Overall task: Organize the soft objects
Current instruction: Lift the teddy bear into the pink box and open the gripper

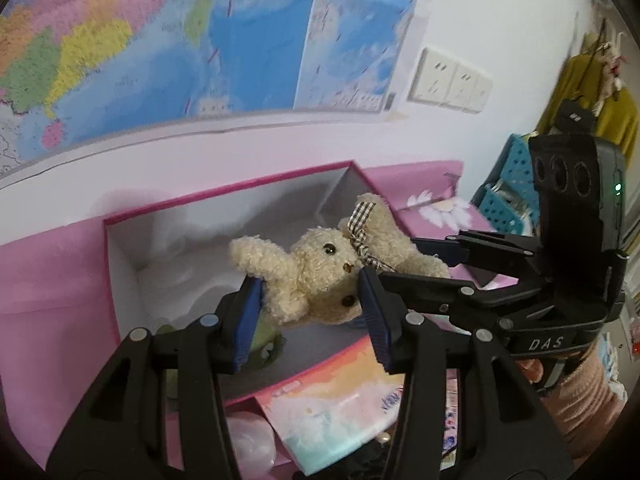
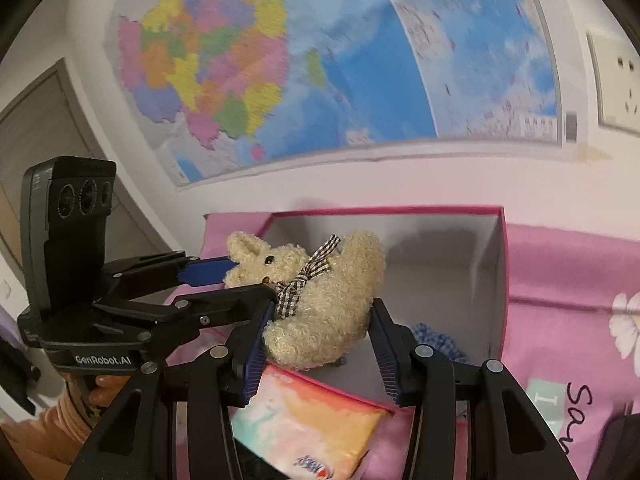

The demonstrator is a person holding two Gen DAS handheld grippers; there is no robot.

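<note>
One cream teddy bear hangs just above the open pink box, its head clamped in the left gripper and its body squeezed between the pads of the right gripper. To finish the placing well, I judge both hands should sink together until the bear rests on the box floor, then spread their jaws at once so it does not tip. In the box lie one blue checked cloth and, seemingly, one green thing, half hidden; one tissue pack lies in front.

Bear hangs over box, between both grippers: left gripper at 6 o'clock, right gripper at 3. Map behind at 12.
</note>
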